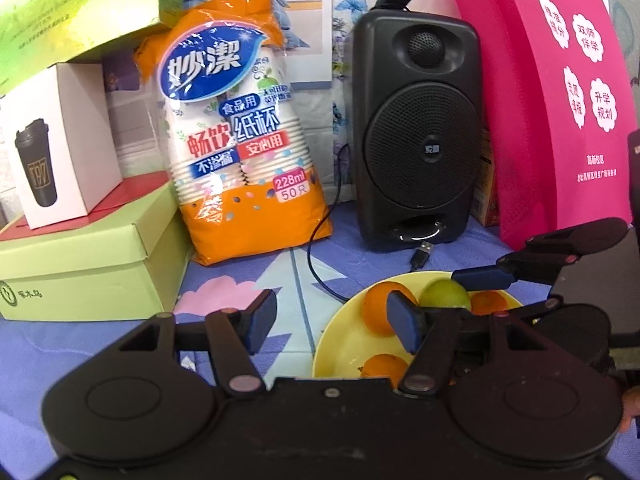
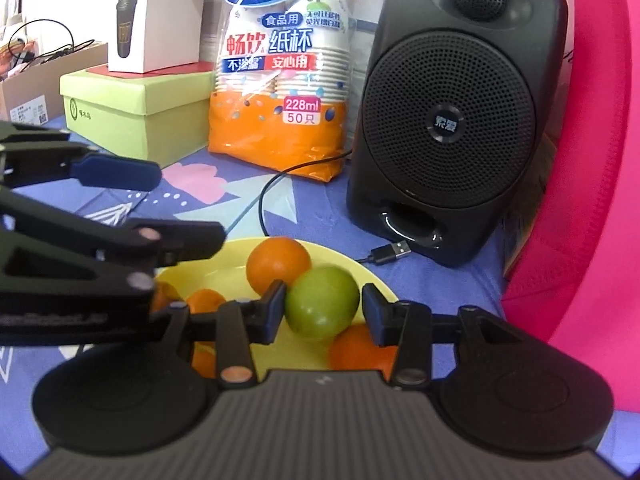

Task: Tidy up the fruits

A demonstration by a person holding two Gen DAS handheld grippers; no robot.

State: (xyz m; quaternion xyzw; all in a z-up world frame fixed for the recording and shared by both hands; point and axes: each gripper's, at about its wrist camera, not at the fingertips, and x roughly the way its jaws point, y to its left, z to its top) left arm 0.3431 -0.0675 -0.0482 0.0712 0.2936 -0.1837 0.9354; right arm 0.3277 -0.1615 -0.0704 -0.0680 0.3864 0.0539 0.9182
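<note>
A yellow plate [image 2: 240, 252] holds several oranges and one green fruit [image 2: 322, 304]. My right gripper [image 2: 324, 314] is open with its fingers on either side of the green fruit, the left pad close to it, a gap at the right pad. An orange [image 2: 278, 264] sits behind it, another orange [image 2: 360, 354] in front. In the left wrist view, my left gripper [image 1: 334, 322] is open and empty, hovering at the plate's [image 1: 340, 344] left edge, its right pad in front of an orange [image 1: 378, 308]. The green fruit [image 1: 446, 296] shows there between the right gripper's fingers [image 1: 484, 280].
A black speaker [image 1: 416, 140] with a loose USB cable [image 1: 422, 254] stands behind the plate. An orange bag of paper cups [image 1: 236, 128] stands left of it. Green boxes [image 1: 84, 264] and a white mug box [image 1: 60, 140] are at the left. A pink bag [image 1: 560, 100] is at the right.
</note>
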